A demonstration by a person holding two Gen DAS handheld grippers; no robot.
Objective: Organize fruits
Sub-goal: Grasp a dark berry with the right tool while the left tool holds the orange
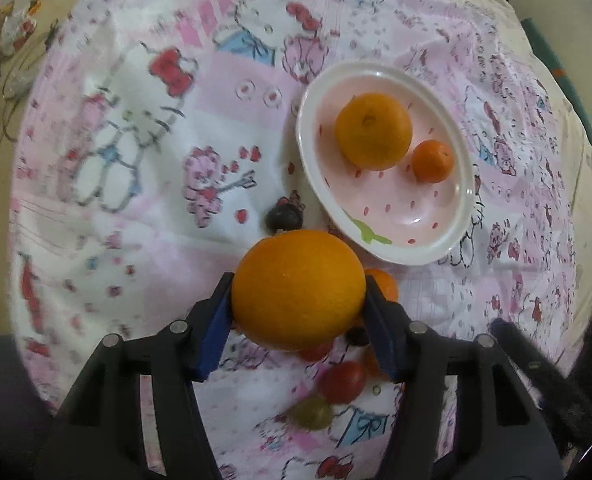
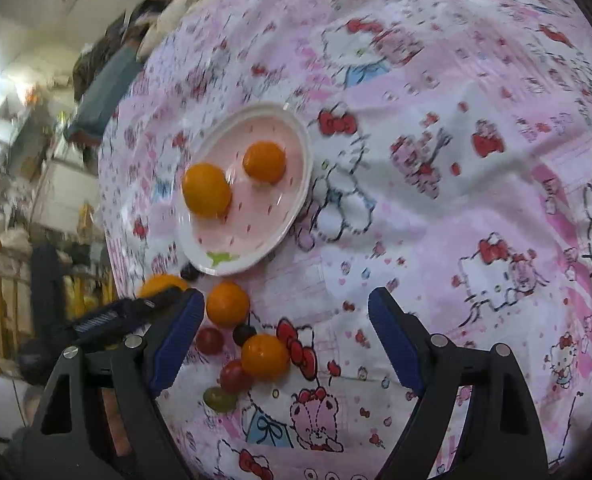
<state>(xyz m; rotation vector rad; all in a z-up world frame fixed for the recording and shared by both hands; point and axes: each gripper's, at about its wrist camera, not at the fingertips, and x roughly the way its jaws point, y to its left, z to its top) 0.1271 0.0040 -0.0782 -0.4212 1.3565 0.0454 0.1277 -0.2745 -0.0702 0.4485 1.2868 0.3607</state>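
Note:
My left gripper [image 1: 297, 286] is shut on a large orange [image 1: 297, 288], both blue pads pressed to its sides, held above the cloth just in front of the plate. The white and pink plate [image 1: 383, 66] holds a big orange [image 1: 371, 132] and a small mandarin [image 1: 431, 162]. In the right wrist view my right gripper [image 2: 286, 296] stands open and holds nothing, above loose fruit: two mandarins [image 2: 228, 304], two red tomatoes [image 2: 210, 340], a green grape [image 2: 220, 398] and a dark grape [image 2: 243, 334]. The same plate [image 2: 303, 184] lies beyond them.
A pink cartoon-print cloth [image 1: 144, 184] covers the round table. Another dark grape [image 1: 284, 218] lies by the plate's near rim. A red tomato [image 1: 341, 382] and a green grape [image 1: 309, 412] lie under the held orange. Cluttered shelves [image 2: 24, 184] stand past the table's left edge.

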